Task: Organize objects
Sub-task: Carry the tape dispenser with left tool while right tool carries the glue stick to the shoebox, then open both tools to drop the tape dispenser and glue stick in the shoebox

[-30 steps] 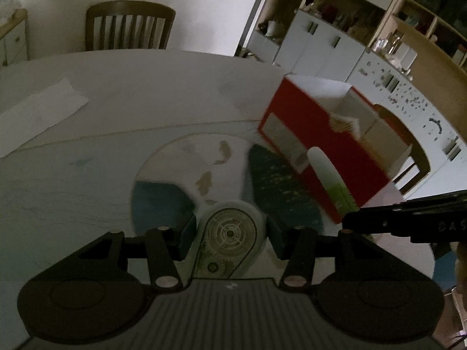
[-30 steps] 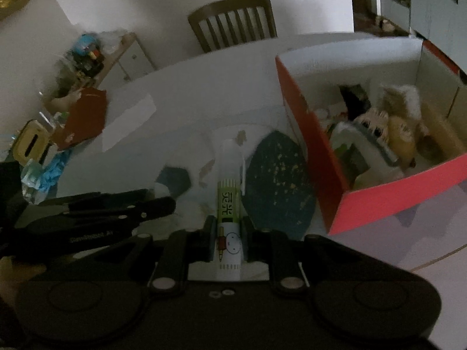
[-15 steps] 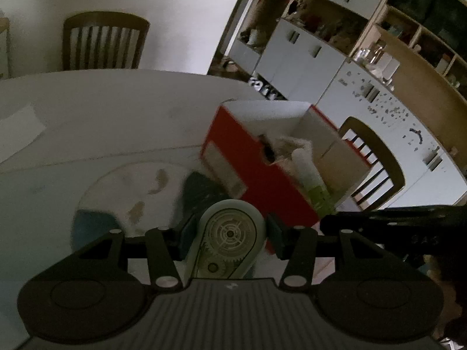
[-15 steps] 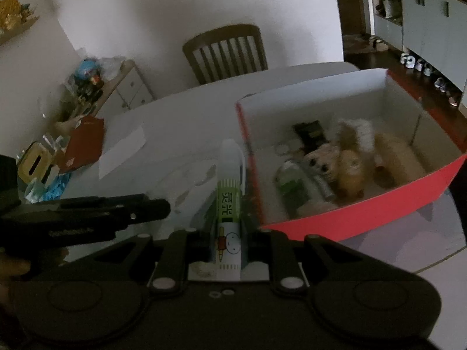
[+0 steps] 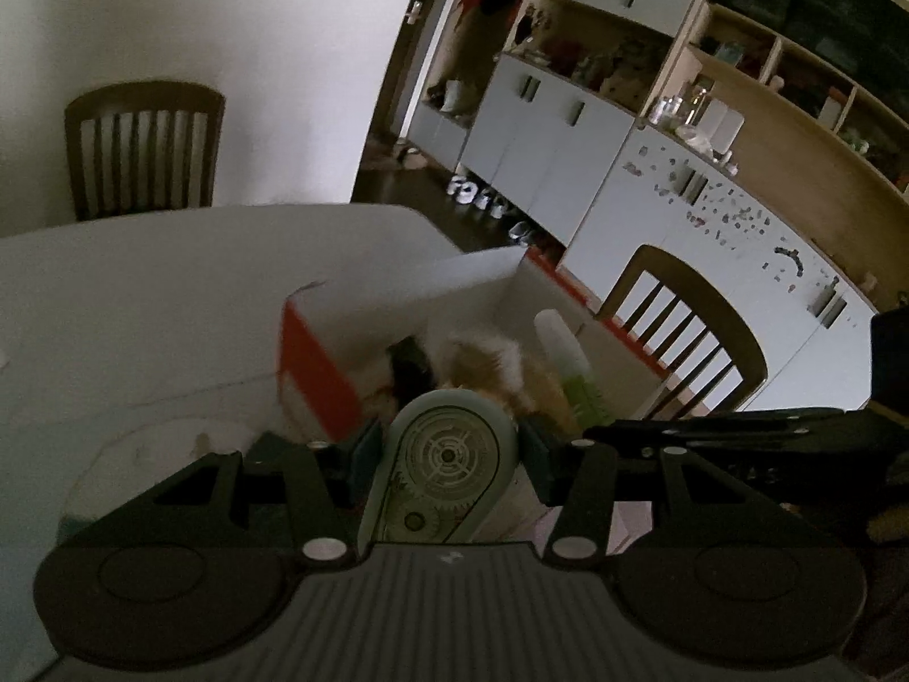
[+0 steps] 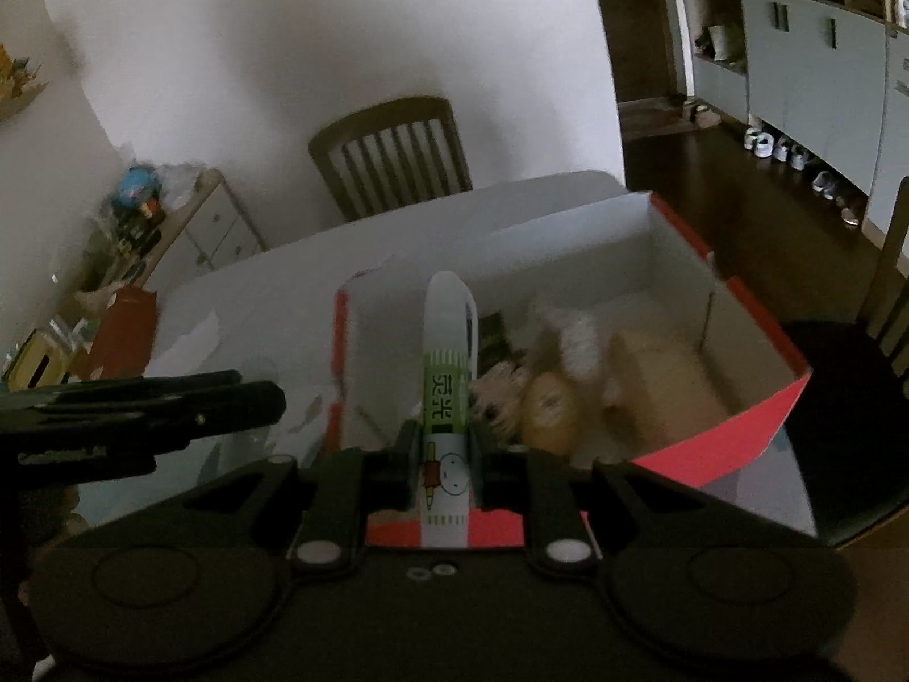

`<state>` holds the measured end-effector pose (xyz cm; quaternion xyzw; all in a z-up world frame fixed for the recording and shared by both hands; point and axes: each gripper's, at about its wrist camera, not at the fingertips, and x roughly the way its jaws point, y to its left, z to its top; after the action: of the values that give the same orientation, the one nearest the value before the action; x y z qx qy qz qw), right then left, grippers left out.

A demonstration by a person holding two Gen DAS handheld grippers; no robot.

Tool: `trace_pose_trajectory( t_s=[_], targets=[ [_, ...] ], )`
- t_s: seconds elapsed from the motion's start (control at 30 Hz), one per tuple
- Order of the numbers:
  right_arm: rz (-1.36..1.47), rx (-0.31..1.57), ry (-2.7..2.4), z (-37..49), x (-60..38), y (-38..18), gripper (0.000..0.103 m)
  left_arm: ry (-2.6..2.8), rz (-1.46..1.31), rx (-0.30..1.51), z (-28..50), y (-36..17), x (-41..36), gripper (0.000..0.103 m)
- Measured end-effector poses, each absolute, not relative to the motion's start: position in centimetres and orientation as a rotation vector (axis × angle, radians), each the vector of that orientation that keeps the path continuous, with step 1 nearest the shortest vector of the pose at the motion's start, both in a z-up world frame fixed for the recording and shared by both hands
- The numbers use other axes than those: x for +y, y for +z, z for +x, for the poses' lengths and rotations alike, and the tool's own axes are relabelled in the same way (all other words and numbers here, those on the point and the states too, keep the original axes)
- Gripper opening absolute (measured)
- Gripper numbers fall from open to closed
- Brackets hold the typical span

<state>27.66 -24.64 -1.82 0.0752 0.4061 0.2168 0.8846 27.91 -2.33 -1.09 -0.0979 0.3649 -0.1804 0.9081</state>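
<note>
Left wrist view: left tongs (image 5: 449, 449) are gripping a pale green correction tape dispenser (image 5: 446, 472) at 6 o'clock, over the near corner of the red cardboard box (image 5: 315, 364) sitting on the tabletop (image 5: 142, 295).

Right wrist view: right tongs (image 6: 446, 466) are clamping a white-and-green glue stick (image 6: 447, 392), its cap pointing toward 12 o'clock over the box's inside, where a plush toy (image 6: 545, 392) is lying.
</note>
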Motion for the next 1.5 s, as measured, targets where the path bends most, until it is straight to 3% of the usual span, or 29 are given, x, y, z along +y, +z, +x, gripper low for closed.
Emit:
trace_pose_trajectory(
  t_s=[0.5, 0.93, 1.5],
  targets=[
    [0.187, 0.855, 0.361, 33.6, -28.8, -3.8, 0.017, -0.347, -0.128, 0.767, 35.1, -0.1, -8.6, 0.051],
    [0.125, 0.948, 0.349, 35.9, -28.3, -7.8, 0.017, -0.322, -0.040, 0.856, 38.7, -4.2, -12.6, 0.051],
    [0.074, 0.942, 0.384, 36.1, -28.3, -8.8, 0.017, -0.292, 0.054, 0.962, 41.9, -8.1, -15.3, 0.051]
  ],
)
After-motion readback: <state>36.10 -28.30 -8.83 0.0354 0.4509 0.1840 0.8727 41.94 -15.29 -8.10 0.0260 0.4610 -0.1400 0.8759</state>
